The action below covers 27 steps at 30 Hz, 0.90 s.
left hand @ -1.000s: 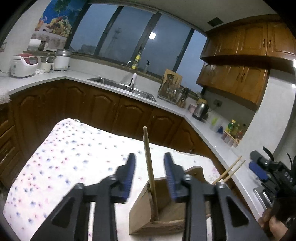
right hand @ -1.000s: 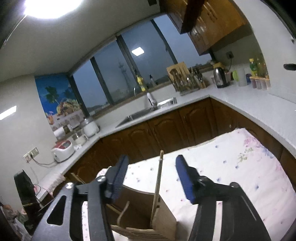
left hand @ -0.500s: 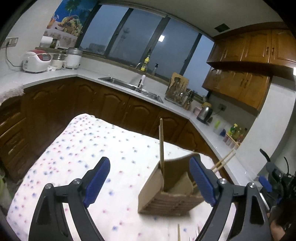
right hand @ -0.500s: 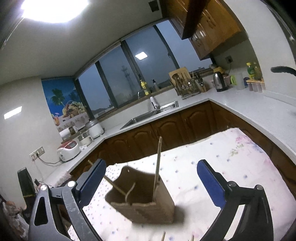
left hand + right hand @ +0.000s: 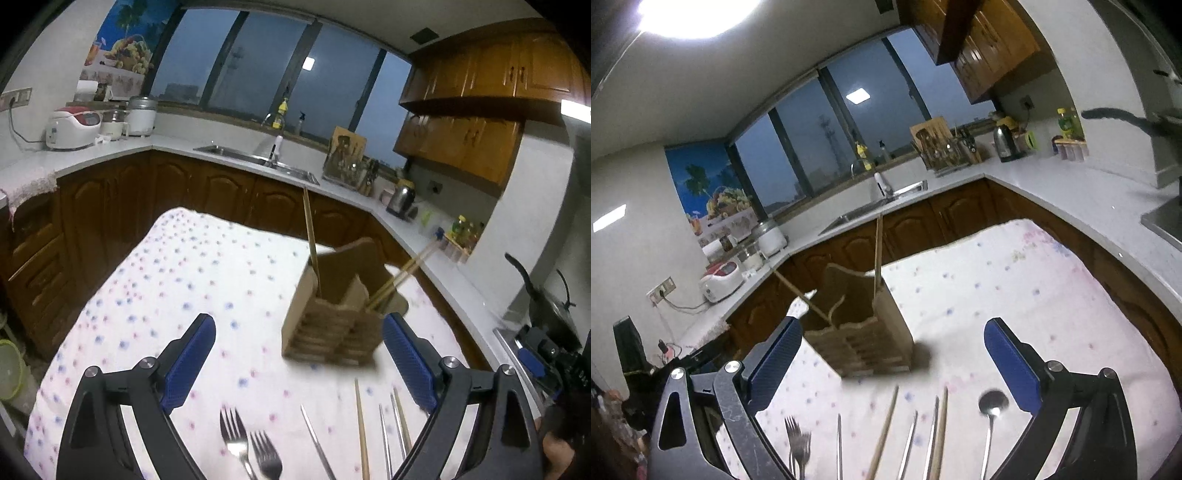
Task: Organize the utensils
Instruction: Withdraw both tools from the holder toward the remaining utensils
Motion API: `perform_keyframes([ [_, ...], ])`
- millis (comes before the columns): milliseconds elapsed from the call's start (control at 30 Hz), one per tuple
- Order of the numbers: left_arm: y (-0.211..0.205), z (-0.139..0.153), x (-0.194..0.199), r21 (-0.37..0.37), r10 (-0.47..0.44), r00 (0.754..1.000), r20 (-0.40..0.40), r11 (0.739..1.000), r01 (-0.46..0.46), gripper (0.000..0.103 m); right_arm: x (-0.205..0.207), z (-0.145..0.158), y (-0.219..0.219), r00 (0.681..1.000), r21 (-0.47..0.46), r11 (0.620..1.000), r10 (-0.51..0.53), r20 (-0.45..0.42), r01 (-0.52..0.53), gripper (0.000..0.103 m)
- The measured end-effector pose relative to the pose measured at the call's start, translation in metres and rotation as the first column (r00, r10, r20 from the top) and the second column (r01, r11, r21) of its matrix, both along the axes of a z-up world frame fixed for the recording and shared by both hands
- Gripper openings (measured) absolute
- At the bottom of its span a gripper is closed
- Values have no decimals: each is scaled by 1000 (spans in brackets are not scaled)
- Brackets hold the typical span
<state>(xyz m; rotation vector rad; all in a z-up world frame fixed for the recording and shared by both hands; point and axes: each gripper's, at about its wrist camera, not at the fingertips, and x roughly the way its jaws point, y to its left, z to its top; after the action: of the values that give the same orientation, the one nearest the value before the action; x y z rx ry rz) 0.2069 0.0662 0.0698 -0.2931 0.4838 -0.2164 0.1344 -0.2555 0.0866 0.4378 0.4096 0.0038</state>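
Observation:
A wooden utensil holder stands on a dotted tablecloth. One wooden chopstick stands upright in it; two more lean out of another slot. My left gripper is open and empty, held back from the holder. My right gripper is open and empty too. Near the front edge lie two forks, loose wooden chopsticks, metal chopsticks and a spoon.
Brown kitchen cabinets and a white counter with a sink wrap around behind the table. A kettle, a rice cooker and a dish rack stand on the counter. The other gripper shows at the right edge.
Both grippers have opened wide and pulled back from the holder. The upright chopstick now stands free in the holder. The utensils lying on the cloth have come into view.

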Motion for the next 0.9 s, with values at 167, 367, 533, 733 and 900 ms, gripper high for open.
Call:
perform_keyframes([
  [167,0,-7,-23,7,-10,999,-39,1000,10,92,-18,-15,2,999,-1,1000,3,-33,-3,100],
  [367,-2,-12,-38,24,-14,997,-76,1000,16,92,-29,-32,2,997,7,1000,11,-79,-11,100],
  [533,-5,-18,-41,31,-11,993,-119,999,15,92,-31,-41,4,994,5,1000,15,-104,-15,100],
  [733,-10,-19,-39,43,-21,989,-146,999,28,92,-30,-48,5,992,-2,1000,22,-122,-22,100],
  [900,-19,-22,-33,59,-32,985,-169,997,43,92,-23,-54,5,988,-9,999,31,-150,-33,100],
])
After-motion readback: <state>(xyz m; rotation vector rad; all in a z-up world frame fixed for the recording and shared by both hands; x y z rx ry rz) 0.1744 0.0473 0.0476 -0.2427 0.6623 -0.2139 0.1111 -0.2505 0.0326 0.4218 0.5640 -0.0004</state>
